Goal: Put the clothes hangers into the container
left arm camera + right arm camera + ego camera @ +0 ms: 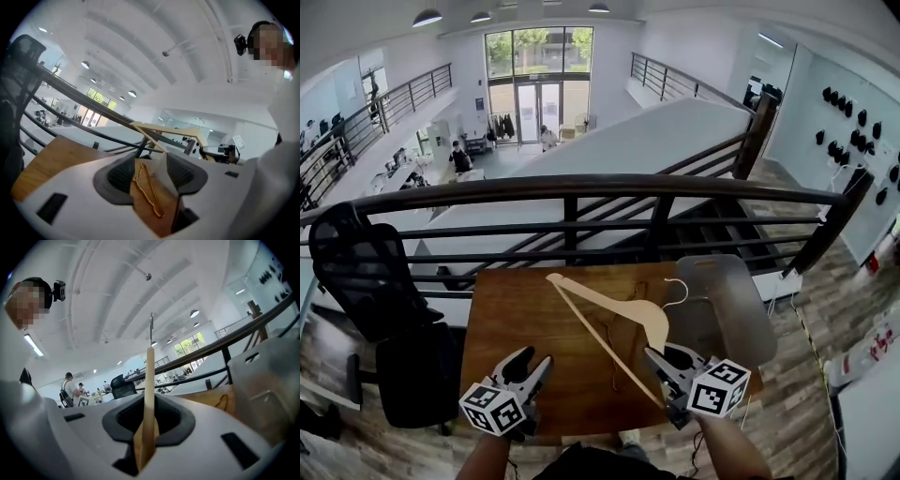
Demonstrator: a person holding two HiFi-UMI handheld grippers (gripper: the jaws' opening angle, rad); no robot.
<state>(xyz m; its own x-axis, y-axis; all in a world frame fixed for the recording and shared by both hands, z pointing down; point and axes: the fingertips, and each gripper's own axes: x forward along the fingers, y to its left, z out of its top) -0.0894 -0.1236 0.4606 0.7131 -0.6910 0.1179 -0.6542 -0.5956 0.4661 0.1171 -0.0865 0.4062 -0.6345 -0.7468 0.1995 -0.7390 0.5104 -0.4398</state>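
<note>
Holding a pale wooden clothes hanger with a silver metal hook [628,307], the right gripper [664,359] sits at the lower right of the head view. Its jaws stand narrow, pinched on the hanger's thin bottom bar. In the right gripper view the bar rises upright from between the dark pads. In the head view the hanger is lifted clear above the brown wooden table [516,319] and slants from the centre of the frame down toward the gripper. Its hook points to the right, near the grey translucent plastic container [727,309]. The container stands on the right end of the table, and the hanger is outside it.

The left gripper [534,361] is at the lower left of the head view, with its jaws wide apart and nothing between the pads. In the left gripper view, a thin copper-coloured wire hanger [149,190] shows through the gap, lying flat on the table below.

A dark metal railing [572,185] crosses the middle of the head view behind the table. A black mesh office chair [366,272] stands at the left edge.
</note>
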